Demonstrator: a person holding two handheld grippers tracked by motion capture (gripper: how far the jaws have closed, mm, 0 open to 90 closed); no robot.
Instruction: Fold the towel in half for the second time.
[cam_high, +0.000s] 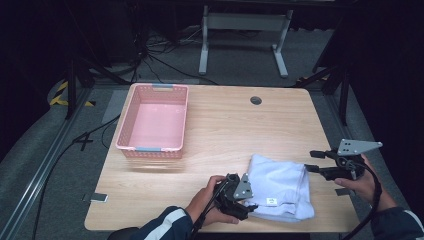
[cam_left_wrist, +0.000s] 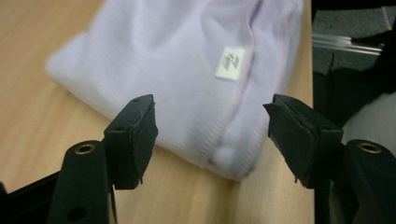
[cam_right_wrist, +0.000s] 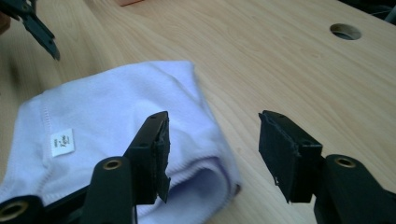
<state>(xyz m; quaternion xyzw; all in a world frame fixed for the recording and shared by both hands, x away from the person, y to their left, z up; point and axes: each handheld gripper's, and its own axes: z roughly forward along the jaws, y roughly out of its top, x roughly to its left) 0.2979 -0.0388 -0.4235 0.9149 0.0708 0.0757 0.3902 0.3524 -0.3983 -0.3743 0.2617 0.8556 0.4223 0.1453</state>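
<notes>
Folded lavender cloth (cam_high: 280, 186) lies near the table's (cam_high: 225, 130) front edge, toward its right corner. At its left end the left gripper (cam_high: 246, 201) stands open, gripping nothing. Off its right end the right gripper (cam_high: 314, 161) is also open and empty.

A lab: dark curtained surround, floor cables (cam_high: 75, 142), bare wooden table (cam_high: 225, 130)

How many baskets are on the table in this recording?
1: a pink plastic basket sits at the far left of the wooden table, away from the folded lavender cloth near the front edge. Nothing on the table stands tall enough to hide another.
</notes>
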